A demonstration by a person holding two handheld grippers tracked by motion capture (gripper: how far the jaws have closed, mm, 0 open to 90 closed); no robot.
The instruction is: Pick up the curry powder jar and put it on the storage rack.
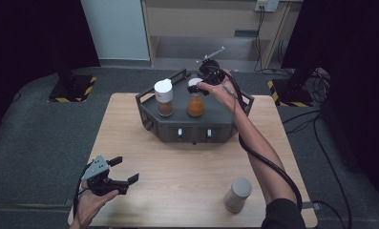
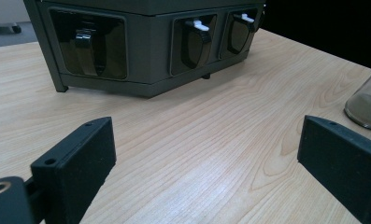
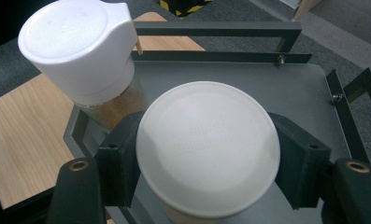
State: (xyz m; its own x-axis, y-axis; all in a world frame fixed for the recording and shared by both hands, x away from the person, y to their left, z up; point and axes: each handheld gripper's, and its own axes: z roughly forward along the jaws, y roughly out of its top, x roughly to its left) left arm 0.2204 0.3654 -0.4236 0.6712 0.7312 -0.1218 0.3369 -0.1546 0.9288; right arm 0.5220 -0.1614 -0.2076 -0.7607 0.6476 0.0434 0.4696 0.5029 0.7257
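Note:
A dark grey rack [image 1: 192, 128] stands at the far middle of the wooden table. On its top are two white-capped spice jars: one with brown powder [image 1: 164, 98] on the left and one with orange powder [image 1: 195, 107] on the right. My right gripper [image 1: 197, 88] comes down from above, shut on the orange jar's round white cap [image 3: 206, 149], one jaw on each side. The brown jar's cap [image 3: 78, 46] is just beside it, apart from the jaws. My left gripper [image 1: 126, 169] hovers open over the table's front left, with nothing between its jaws [image 2: 206, 140].
A third jar [image 1: 237, 194] with grey contents stands on the table at the front right; its glass wall [image 2: 367, 105] is at the right edge of the left gripper view. The rack's front [image 2: 150, 60] has dark recessed dispenser levers. A raised rail [image 3: 220, 29] borders the rack's top.

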